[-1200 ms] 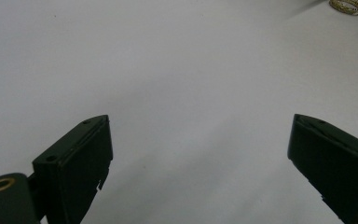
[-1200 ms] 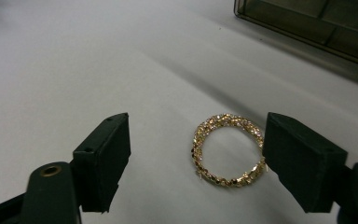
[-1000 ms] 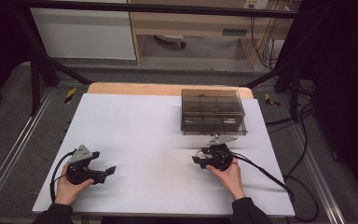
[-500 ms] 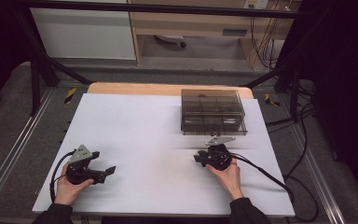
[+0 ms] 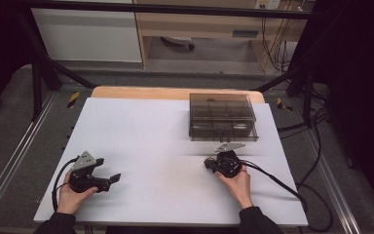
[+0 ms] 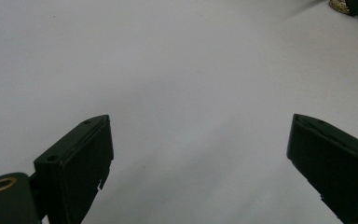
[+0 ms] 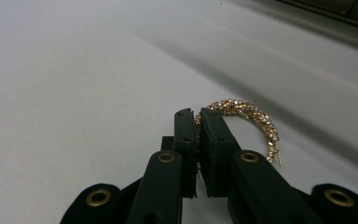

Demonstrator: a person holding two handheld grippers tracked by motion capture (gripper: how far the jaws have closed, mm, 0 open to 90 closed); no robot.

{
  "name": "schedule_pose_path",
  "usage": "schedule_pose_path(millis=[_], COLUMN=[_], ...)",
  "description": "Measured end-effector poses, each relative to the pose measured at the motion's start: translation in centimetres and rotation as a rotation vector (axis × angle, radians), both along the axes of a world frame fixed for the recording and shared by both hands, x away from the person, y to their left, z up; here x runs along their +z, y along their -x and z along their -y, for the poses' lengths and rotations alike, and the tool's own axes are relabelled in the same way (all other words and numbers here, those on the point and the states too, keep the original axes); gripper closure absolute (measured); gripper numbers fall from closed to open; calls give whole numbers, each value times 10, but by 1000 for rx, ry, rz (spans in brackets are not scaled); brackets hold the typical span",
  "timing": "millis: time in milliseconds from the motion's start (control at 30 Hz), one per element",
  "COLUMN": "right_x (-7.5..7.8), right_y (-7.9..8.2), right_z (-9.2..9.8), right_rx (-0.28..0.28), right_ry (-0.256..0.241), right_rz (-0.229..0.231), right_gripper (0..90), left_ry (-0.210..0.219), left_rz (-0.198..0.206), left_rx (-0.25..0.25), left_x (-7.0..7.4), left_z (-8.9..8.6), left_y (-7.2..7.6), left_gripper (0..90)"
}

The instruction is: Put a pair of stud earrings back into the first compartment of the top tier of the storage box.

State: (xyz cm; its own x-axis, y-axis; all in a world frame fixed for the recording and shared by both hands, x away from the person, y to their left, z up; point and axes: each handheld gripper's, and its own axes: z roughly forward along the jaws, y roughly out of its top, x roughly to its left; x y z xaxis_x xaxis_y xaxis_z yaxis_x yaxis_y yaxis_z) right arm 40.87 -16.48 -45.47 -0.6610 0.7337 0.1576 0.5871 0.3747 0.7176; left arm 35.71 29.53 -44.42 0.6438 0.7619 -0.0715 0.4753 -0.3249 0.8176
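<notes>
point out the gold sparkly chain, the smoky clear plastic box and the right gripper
gold sparkly chain (image 7: 256, 117), right gripper view, top of its curve
smoky clear plastic box (image 5: 222, 116), high view, lid centre
right gripper (image 7: 198, 122), right gripper view, between fingertips

The left gripper (image 5: 108, 179) lies low at the near left, its fingers (image 6: 77, 163) spread wide apart. The right gripper (image 5: 208, 164) sits near right, fingers (image 7: 186, 140) pressed almost together.

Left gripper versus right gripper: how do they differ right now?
The left gripper has its jaws wide apart with nothing between them; the right gripper is closed on a gold sparkly chain. The left sits at the table's near-left, the right just before the smoky compartment box. Both are black and hand-held.
</notes>
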Motion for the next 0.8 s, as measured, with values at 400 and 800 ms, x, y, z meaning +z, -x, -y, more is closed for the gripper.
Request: schedule_pose_path(millis=[400, 800], right_x=[4, 3], right_y=[2, 2], right_z=[2, 1], right_rx=[5, 11], right_ry=[-11, 0], right_rz=[-1, -11], right_gripper=[871, 868], left_ry=[0, 2], left_rz=[3, 4], left_rx=[2, 2], left_x=[1, 1], left_z=[-1, -1], left_y=[0, 0], left_gripper=[66, 66])
